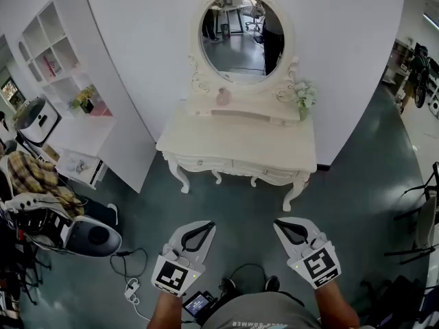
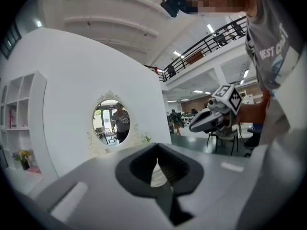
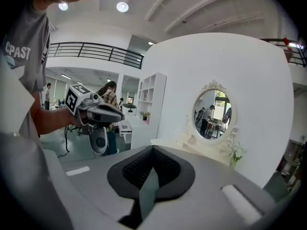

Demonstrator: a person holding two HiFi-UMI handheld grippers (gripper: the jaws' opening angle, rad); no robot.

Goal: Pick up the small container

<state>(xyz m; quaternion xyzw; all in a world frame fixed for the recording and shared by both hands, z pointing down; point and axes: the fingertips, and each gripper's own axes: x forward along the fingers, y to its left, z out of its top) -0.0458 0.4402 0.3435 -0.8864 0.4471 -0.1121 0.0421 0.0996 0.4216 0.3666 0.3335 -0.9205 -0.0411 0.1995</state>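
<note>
The small pink container (image 1: 223, 96) stands on the raised ledge of a cream vanity table (image 1: 206, 146), just below its oval mirror (image 1: 241, 36). It also shows as a small pink shape (image 3: 192, 139) in the right gripper view. My left gripper (image 1: 208, 225) and right gripper (image 1: 279, 223) hover side by side over the floor, well short of the table. Both point towards it. Each has its jaws shut with nothing between them. The left gripper view shows its own closed tips (image 2: 157, 146) and the right gripper (image 2: 211, 119) beside it.
A pot of white flowers (image 1: 304, 94) sits at the ledge's right end. A white shelf unit (image 1: 62, 60) stands at the left, with a plaid-draped chair (image 1: 38, 177) and a round grey device (image 1: 92, 237) below it. Cables (image 1: 134, 290) lie on the floor.
</note>
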